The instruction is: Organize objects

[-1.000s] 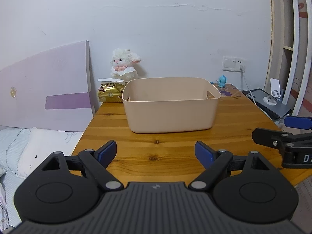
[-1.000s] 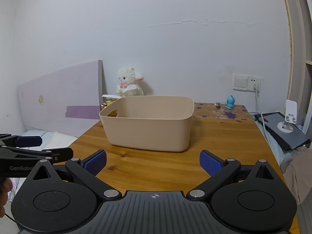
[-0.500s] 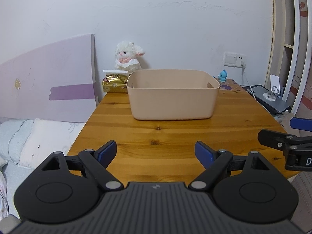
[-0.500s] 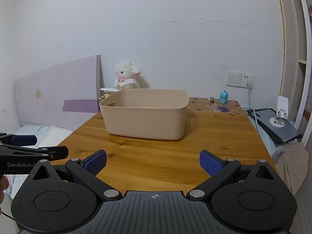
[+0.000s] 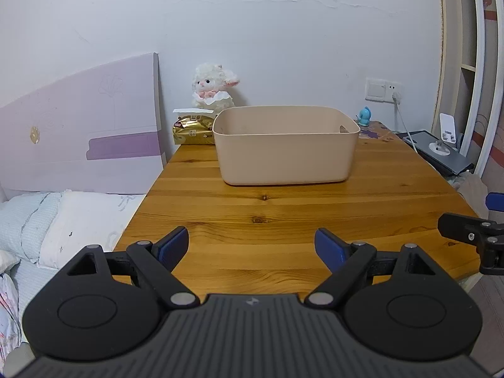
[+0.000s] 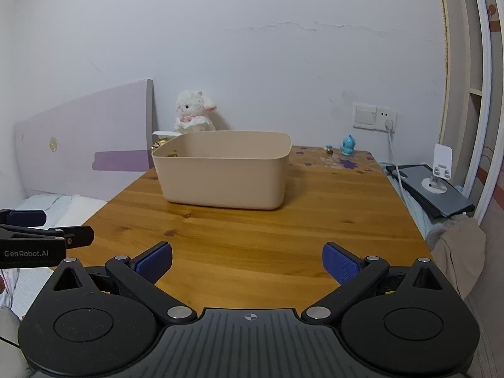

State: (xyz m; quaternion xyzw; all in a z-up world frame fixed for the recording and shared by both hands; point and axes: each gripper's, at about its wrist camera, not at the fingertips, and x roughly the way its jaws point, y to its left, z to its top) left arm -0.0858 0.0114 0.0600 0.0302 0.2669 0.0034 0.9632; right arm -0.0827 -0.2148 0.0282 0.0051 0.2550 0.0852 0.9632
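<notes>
Left wrist view: left tongs (image 5: 252, 244) spread wide, nothing between the blue pads, hovering over the near edge of the wooden table (image 5: 283, 217).
Right wrist view: right tongs (image 6: 247, 260) also spread wide and empty, over the same near edge, just right of the left pair.
Bin: beige plastic bin (image 5: 285, 145) straight ahead of both tongs, well apart from them, at mid-table toward the wall; inside hidden from here.
Bin axis: long side runs left-right, broadside to the left tongs; right tongs see it slightly to their left, corner-on.
Loose items: gold packet (image 5: 192, 129) and white plush lamb (image 5: 214, 89) behind the bin's left end; small blue figurine (image 6: 348, 146) on the far right by the wall.
Nearer hand: judged left for packet and lamb, right for figurine.
Next move: a long forward reach past the bin, probably.
</notes>
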